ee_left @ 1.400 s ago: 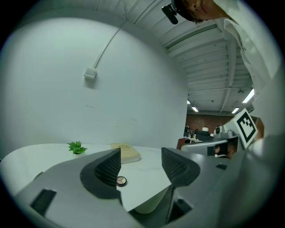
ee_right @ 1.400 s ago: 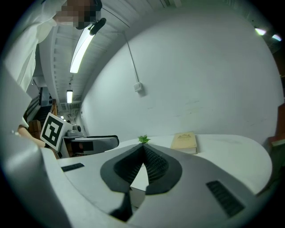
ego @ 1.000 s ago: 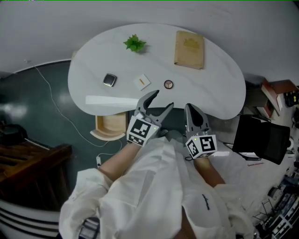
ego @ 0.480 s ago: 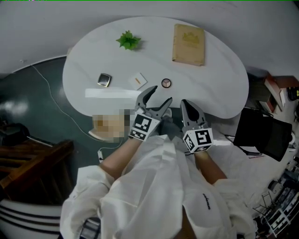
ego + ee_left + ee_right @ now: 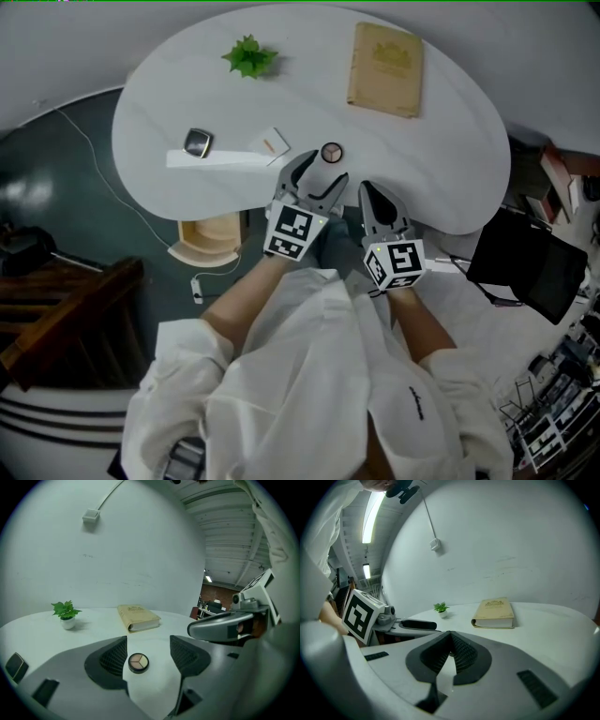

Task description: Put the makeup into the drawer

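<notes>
A round makeup compact (image 5: 331, 152) (image 5: 138, 663) with three tan shades lies on the white table (image 5: 441, 141). My left gripper (image 5: 320, 176) (image 5: 147, 654) is open, and the compact sits just ahead of its fingertips, in line with the gap and untouched. A dark square compact (image 5: 197, 142) (image 5: 15, 665) and a small white box (image 5: 270, 142) lie further left. The wooden drawer (image 5: 211, 239) stands open below the table's front left edge. My right gripper (image 5: 371, 194) (image 5: 450, 654) is shut and empty, hanging at the table's near edge beside the left one.
A small potted plant (image 5: 248, 56) (image 5: 66, 612) (image 5: 440, 608) and a tan book (image 5: 386, 56) (image 5: 138, 617) (image 5: 494, 613) sit at the back of the table. A black chair (image 5: 525, 267) stands at the right, dark wooden furniture (image 5: 66, 309) at the left, a cable (image 5: 112, 202) on the floor.
Both grippers have sunk and moved forward toward the table. The left gripper's open jaws have come up close to the round compact. The right gripper stays shut.
</notes>
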{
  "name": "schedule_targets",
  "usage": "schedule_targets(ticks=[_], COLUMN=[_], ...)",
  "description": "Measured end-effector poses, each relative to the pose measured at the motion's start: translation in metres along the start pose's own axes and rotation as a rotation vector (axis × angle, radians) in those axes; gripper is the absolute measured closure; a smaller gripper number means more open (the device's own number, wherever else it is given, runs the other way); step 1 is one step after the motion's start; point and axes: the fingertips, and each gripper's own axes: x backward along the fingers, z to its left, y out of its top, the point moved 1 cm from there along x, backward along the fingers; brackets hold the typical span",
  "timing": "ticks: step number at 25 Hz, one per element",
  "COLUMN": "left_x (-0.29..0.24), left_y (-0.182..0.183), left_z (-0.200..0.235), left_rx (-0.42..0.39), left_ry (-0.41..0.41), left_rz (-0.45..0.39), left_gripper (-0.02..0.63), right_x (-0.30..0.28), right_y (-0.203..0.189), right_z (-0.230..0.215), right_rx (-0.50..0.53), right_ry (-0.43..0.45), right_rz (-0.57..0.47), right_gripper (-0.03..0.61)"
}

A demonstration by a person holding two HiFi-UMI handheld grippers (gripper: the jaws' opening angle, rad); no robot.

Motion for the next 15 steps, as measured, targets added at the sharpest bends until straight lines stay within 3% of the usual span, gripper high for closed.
schedule_targets(ticks=[15], left_x=[-0.043], left_y=[-0.044], left_z=[0.018], left_rx=[0.008], left_ry=[0.075], left_rz=[0.104], left_gripper=[0.336], right_x=[-0.039], right_y=[-0.027], right_z=[-0.021], right_rx=[-0.01], right_ry=[0.035], right_rz=[0.057], right_gripper=[0.561])
